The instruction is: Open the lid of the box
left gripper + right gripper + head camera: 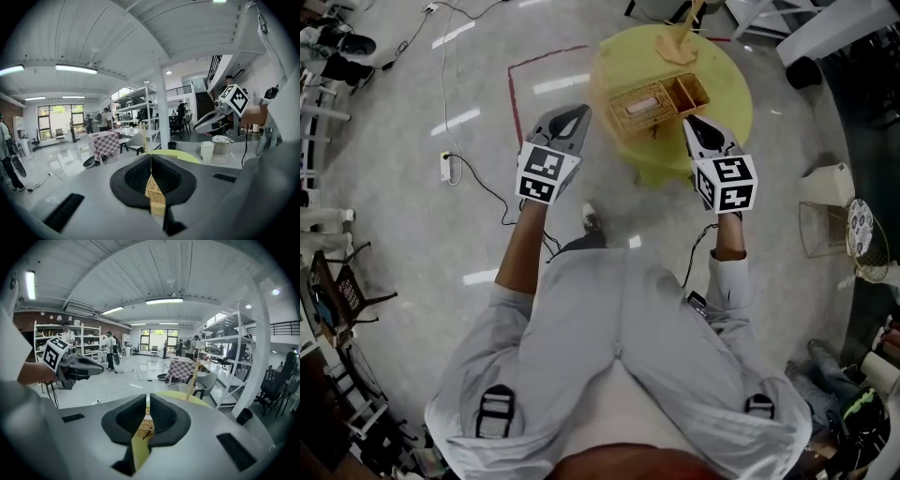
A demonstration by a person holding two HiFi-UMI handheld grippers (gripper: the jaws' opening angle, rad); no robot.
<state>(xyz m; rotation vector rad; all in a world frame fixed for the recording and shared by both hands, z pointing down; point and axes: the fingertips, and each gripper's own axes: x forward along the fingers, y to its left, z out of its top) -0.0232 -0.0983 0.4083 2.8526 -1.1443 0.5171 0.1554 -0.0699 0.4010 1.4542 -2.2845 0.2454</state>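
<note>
Left gripper (151, 158) jaws pressed together on nothing, right gripper (147, 401) jaws a sliver apart, empty, tan rectangular wicker box (656, 101) on round yellow table (727, 89), just ahead between both grippers, untouched.

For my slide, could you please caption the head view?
Left gripper and right gripper point at wicker box on yellow table.
</note>
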